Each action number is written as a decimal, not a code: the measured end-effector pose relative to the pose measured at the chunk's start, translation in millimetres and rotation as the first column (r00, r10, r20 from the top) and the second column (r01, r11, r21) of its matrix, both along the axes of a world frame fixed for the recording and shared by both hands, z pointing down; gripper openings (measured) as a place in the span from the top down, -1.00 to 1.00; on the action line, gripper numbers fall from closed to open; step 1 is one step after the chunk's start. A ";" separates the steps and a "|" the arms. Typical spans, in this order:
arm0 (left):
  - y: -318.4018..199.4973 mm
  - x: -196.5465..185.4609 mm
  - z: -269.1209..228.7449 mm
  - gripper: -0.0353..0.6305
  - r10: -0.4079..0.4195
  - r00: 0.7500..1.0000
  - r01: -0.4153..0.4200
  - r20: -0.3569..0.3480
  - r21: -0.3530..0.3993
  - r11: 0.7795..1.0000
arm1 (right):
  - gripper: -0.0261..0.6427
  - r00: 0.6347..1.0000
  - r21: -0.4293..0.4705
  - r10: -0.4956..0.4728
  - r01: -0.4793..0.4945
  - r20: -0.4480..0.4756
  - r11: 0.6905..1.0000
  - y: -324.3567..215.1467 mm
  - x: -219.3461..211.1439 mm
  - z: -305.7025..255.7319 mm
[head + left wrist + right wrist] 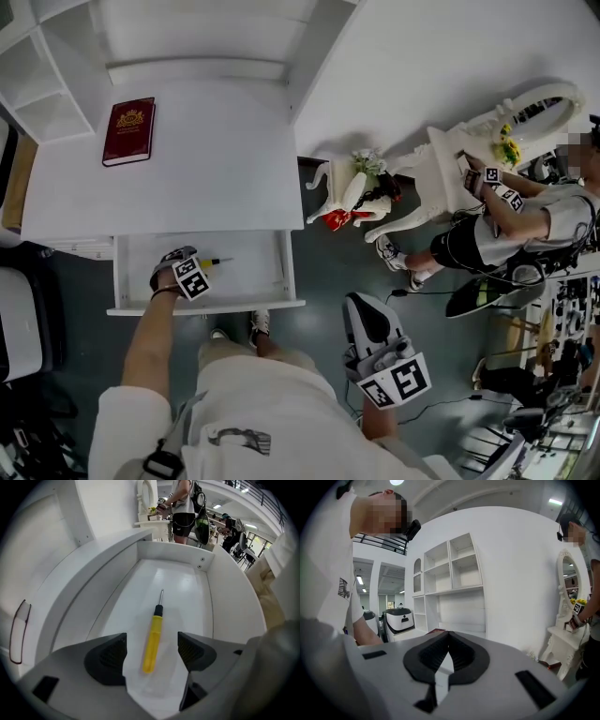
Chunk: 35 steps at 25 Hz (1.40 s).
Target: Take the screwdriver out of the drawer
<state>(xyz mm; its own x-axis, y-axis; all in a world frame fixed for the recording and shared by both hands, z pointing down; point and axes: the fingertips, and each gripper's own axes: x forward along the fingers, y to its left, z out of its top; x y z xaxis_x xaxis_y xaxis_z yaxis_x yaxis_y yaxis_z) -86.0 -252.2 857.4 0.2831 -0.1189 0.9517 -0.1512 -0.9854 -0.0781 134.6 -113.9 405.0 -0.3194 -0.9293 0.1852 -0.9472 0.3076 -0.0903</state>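
A yellow-handled screwdriver (214,263) (152,641) lies flat on the floor of the open white drawer (206,305) (173,552), its metal tip pointing toward the drawer's right end. My left gripper (178,267) (152,651) points steeply down into the drawer, straddling the handle. Its jaws are closing, and both dark pads (108,656) still stand apart from the handle. My right gripper (364,305) (449,641) hangs at waist height, right of the drawer, shut with nothing in it.
A red book (128,131) lies on the white desk top (216,159) above the drawer. Shelves (37,84) stand at the back left. A black chair (19,319) is at the left. Another person (525,220) stands by a white vanity (450,159) at the right.
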 end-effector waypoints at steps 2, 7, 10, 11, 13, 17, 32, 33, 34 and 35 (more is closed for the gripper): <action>4.0 2.5 4.3 -0.15 0.018 1.000 -0.018 0.006 -0.009 1.000 | 0.89 1.000 -0.001 0.021 -0.021 -0.003 1.000 1.9 3.7 -1.1; 6.9 5.7 11.2 -0.15 0.056 0.998 -0.055 0.025 -0.028 0.998 | 0.89 0.999 -0.009 0.049 -0.049 -0.007 0.999 1.1 7.5 -2.0; 6.1 7.9 11.5 -0.15 0.069 0.997 -0.068 0.022 -0.047 0.997 | 0.89 0.999 -0.016 0.054 -0.054 -0.007 0.998 -0.5 7.2 -0.9; 6.7 8.4 11.6 -0.15 0.073 0.997 -0.071 0.020 -0.055 0.996 | 0.89 0.999 -0.018 0.054 -0.054 -0.006 0.998 -0.9 6.7 -0.1; 9.6 9.0 12.2 -0.10 0.081 0.997 -0.080 0.018 -0.075 0.994 | 0.89 0.999 -0.023 0.053 -0.053 -0.004 0.998 -1.8 5.5 1.8; 14.1 10.0 14.0 0.04 0.088 0.996 -0.086 0.016 -0.119 0.989 | 0.89 0.999 -0.032 0.054 -0.054 -0.003 0.998 -2.6 5.1 4.7; 29.6 12.0 16.2 0.37 0.048 0.997 -0.040 0.066 -0.116 0.992 | 0.89 0.997 -0.037 0.075 -0.074 0.017 0.997 15.4 14.1 10.2; 31.1 12.4 16.0 0.42 0.040 0.997 -0.032 0.063 -0.114 0.993 | 0.89 0.997 -0.037 0.073 -0.072 0.019 0.997 16.3 14.3 10.5; 32.2 13.0 15.7 0.46 0.031 0.998 -0.024 0.059 -0.111 0.994 | 0.89 0.997 -0.038 0.070 -0.069 0.020 0.997 17.2 14.3 10.8; 33.1 13.7 15.5 0.49 0.023 0.998 -0.017 0.055 -0.107 0.994 | 0.89 0.998 -0.038 0.068 -0.067 0.020 0.997 18.0 14.1 10.9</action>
<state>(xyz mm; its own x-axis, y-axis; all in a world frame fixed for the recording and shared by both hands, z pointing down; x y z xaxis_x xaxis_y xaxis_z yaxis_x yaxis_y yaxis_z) -72.4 -219.1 872.9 0.2298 -0.0110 0.9732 -0.1297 -0.9914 0.0194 148.6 -95.9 415.9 -0.2604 -0.9414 0.2143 -0.9635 0.2391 -0.1205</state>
